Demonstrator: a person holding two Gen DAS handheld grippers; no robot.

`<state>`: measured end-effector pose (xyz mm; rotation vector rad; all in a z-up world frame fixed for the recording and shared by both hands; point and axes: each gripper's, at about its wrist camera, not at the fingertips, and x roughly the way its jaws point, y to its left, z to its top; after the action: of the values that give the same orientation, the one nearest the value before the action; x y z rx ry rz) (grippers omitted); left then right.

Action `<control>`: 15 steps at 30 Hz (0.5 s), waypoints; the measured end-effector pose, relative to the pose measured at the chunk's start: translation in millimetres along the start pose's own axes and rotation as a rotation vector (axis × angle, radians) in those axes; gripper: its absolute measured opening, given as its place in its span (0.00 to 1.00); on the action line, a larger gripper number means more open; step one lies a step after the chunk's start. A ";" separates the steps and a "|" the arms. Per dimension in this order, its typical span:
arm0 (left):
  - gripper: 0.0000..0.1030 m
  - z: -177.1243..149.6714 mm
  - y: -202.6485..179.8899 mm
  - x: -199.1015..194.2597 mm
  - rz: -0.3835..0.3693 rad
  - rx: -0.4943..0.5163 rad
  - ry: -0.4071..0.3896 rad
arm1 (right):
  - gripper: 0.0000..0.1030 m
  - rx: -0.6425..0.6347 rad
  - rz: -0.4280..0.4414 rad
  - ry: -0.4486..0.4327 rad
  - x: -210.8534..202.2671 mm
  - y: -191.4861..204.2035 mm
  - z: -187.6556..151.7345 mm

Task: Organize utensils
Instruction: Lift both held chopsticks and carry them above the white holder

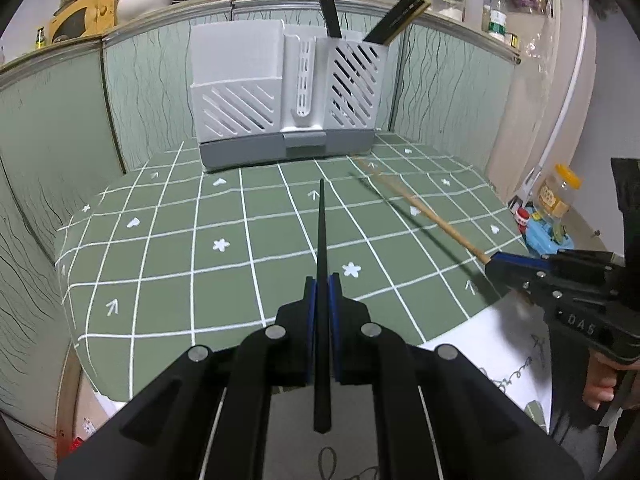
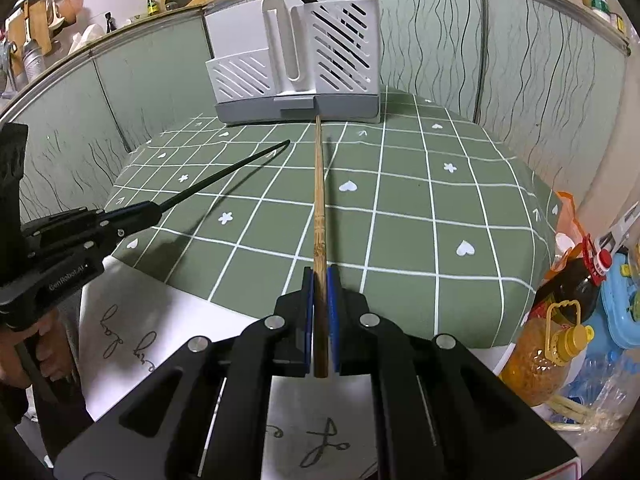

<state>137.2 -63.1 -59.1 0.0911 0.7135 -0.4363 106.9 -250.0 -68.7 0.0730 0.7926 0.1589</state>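
Observation:
My left gripper (image 1: 322,280) is shut on a black chopstick (image 1: 321,232) that points forward at the white slotted utensil holder (image 1: 288,92) at the back of the green checked tablecloth. My right gripper (image 2: 320,274) is shut on a wooden chopstick (image 2: 319,184) whose tip nearly reaches the holder's grey base (image 2: 298,110). Each gripper shows in the other view: the right (image 1: 496,262) with the wooden chopstick (image 1: 420,204), the left (image 2: 154,210) with the black chopstick (image 2: 224,172). Dark utensils (image 1: 332,4) stand in the holder's right compartment.
Green wavy-patterned panels (image 1: 148,80) wall the table on three sides, with a cluttered shelf above. Oil bottles (image 2: 560,344) and a blue plastic item (image 2: 620,304) crowd the right. A white sheet with writing (image 2: 132,344) lies at the table's near edge.

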 end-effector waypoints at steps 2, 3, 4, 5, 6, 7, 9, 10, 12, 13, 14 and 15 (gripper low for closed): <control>0.06 3.7 2.2 -1.6 -0.010 -0.012 -0.006 | 0.06 -0.007 0.005 0.000 0.3 1.2 3.1; 0.06 5.5 2.6 -2.1 -0.011 -0.014 -0.010 | 0.06 -0.011 0.005 0.000 0.7 2.2 5.6; 0.06 7.8 2.8 -3.6 -0.010 -0.013 -0.016 | 0.06 -0.014 0.006 -0.001 0.9 2.8 7.5; 0.06 9.8 3.0 -4.0 -0.010 -0.012 -0.020 | 0.06 -0.017 0.005 -0.004 0.5 3.9 9.7; 0.06 11.9 3.4 -5.2 -0.010 -0.013 -0.024 | 0.06 -0.020 0.004 -0.008 -0.8 4.8 12.3; 0.06 14.5 4.0 -8.3 -0.010 -0.012 -0.032 | 0.06 -0.025 0.002 -0.019 -3.8 6.3 15.4; 0.06 18.0 4.8 -14.5 -0.009 -0.013 -0.046 | 0.06 -0.032 0.001 -0.039 -11.7 8.7 21.1; 0.06 21.0 5.9 -19.5 -0.010 -0.015 -0.058 | 0.07 -0.035 -0.001 -0.050 -16.0 9.4 23.8; 0.06 25.5 9.0 -27.3 -0.012 -0.022 -0.075 | 0.06 -0.038 0.003 -0.067 -23.4 9.7 29.0; 0.06 29.2 10.9 -32.2 -0.018 -0.028 -0.085 | 0.06 -0.042 0.002 -0.081 -28.9 10.3 32.8; 0.06 31.6 12.2 -35.3 -0.020 -0.030 -0.091 | 0.06 -0.045 0.001 -0.094 -33.9 10.6 36.5; 0.06 35.1 13.5 -39.7 -0.018 -0.029 -0.102 | 0.06 -0.045 0.002 -0.102 -37.2 10.5 39.5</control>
<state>137.8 -44.6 -7.6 0.0347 0.6208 -0.4441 108.1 -246.2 -13.6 0.0389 0.6869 0.1737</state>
